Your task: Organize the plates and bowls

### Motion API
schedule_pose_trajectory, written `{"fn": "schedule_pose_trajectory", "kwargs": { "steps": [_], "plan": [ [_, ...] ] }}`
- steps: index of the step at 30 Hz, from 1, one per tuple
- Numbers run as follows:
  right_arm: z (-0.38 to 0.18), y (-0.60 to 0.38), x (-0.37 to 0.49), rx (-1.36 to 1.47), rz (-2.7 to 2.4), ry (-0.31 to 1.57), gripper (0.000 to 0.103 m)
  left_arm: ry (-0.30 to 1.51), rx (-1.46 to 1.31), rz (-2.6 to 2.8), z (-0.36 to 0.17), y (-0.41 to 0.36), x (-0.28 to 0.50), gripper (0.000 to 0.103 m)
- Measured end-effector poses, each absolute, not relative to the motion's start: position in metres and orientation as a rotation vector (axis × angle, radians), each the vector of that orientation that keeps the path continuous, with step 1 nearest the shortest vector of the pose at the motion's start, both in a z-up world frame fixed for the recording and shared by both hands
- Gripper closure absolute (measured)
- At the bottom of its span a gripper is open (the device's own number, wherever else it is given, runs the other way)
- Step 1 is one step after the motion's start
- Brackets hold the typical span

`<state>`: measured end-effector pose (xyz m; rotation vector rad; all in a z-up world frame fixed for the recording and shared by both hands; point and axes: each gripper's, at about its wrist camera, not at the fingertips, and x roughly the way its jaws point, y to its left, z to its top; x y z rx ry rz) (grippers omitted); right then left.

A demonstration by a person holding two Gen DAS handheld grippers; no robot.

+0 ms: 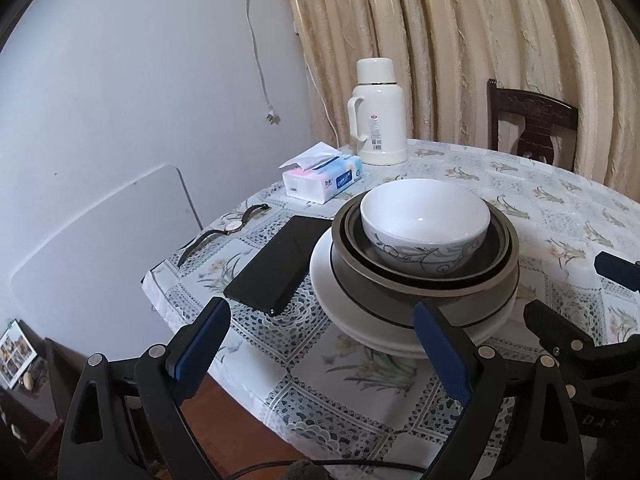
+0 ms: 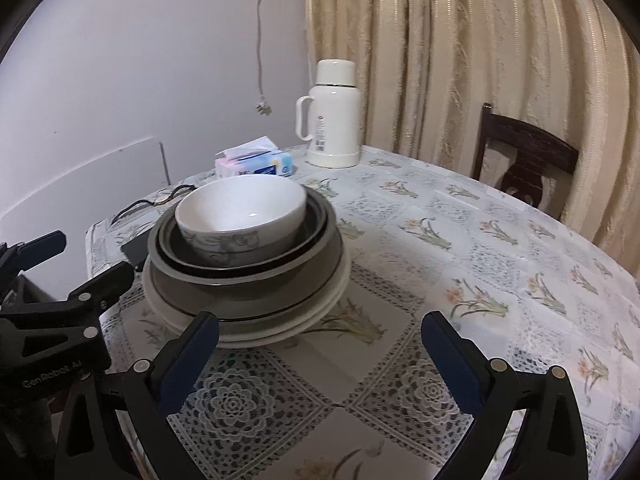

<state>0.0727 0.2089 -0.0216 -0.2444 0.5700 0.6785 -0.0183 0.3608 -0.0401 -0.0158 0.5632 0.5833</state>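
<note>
Both tools stand wide and hold nothing. Left tool (image 1: 322, 342) hangs at the near-left of the stack, its right finger (image 1: 440, 354) just in front of the white plates' rim and its left finger out past the desk's edge. Right tool (image 2: 320, 354) hangs at the near-right of the stack, its left finger (image 2: 190, 354) close before the plate rim and its right finger over bare cloth.

Everything the task names appears gathered already: a white bowl (image 1: 424, 220) with a dark vine pattern sits upright inside 2 dark shallow dishes (image 1: 496, 264), which rest on a grey plate (image 1: 384, 300), itself on the white plates (image 1: 324, 280) at the bottom. I cannot count the white plates for certain. That stack stands on the desk (image 2: 500, 240), well in front of the white flask (image 1: 378, 116), with a black phone (image 1: 276, 264) touching or just beside its left rim; which, I cannot tell.

If the step in hand is to lift or shift the stack, I judge it best taken from both sides at once, each tool closing on the lowest plate's rim at opposite points, level and even, since the bowl sits loose on top and would slide with any tilt. Mind the phone on the stack's left. If the stack is meant to stay, drawing both tools straight back clear of the rim is enough.

Both tools point forward and slightly down toward the stack, side by side, each showing at the edge of the other's view.
</note>
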Motion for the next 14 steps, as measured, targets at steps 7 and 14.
{"fn": "schedule_pose_trajectory", "kwargs": {
  "steps": [7,14],
  "plan": [
    [-0.0233,0.2163,0.074,-0.237,0.746,0.613,0.0,0.568,-0.026,0.589,-0.0422,0.3661,-0.019,0.01],
    [-0.0247,0.2177,0.0709,-0.243,0.753,0.603,0.0,0.578,-0.019,0.593,-0.0458,0.3692,-0.0165,0.01]
  ]
}}
